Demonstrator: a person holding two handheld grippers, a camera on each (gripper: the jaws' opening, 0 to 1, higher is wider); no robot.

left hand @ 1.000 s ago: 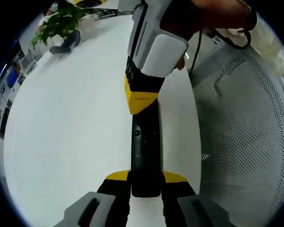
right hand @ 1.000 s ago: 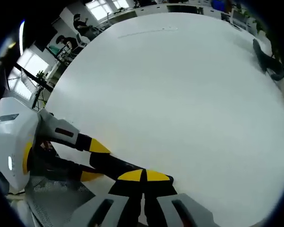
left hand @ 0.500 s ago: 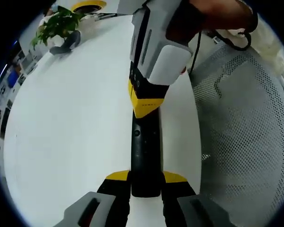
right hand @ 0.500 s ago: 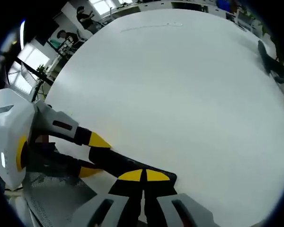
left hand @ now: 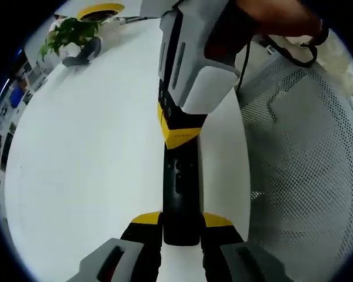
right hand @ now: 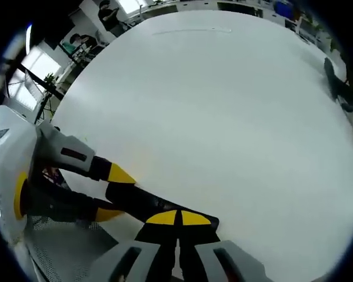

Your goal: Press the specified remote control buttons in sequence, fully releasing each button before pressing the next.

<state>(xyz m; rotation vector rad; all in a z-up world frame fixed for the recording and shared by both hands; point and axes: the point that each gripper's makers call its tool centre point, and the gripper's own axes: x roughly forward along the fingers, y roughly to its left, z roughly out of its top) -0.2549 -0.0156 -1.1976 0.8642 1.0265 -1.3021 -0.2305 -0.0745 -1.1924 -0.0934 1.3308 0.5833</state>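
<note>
**Left jaws pinched the remote while the right gripper stood on its far end**

In the left gripper view, the left gripper (left hand: 180, 226) held a black remote (left hand: 180, 194) by its near end, the yellow-tipped jaws closed against the two long sides. The remote ran straight away from the camera, lying along the white worktop (left hand: 88, 153) close to that worktop's edge. Small buttons showed on the remote's upper face, too small to tell apart.

The right gripper (left hand: 179, 132) came down from the top of this view onto the far part of the remote. Its yellow tips sat on the remote's face, above the visible buttons. Whether they pressed a button could not be told. A hand (left hand: 265, 17) gripped the white body of the right gripper at the upper edge.

To the right of the worktop stood a white perforated mesh surface (left hand: 300, 170). At the far upper left of the worktop a green plant (left hand: 67, 32) rose beside a dark object, and a yellow ring lay beyond it.

In the right gripper view, the right gripper's jaws (right hand: 177, 218) were pressed together, yellow tip against yellow tip, over the end of the remote (right hand: 142, 201). The left gripper (right hand: 109, 191) reached in from the left with its jaws on either side of the remote. The worktop (right hand: 223, 111) spread wide beyond, with a dark object (right hand: 340, 88) near its right edge.
</note>
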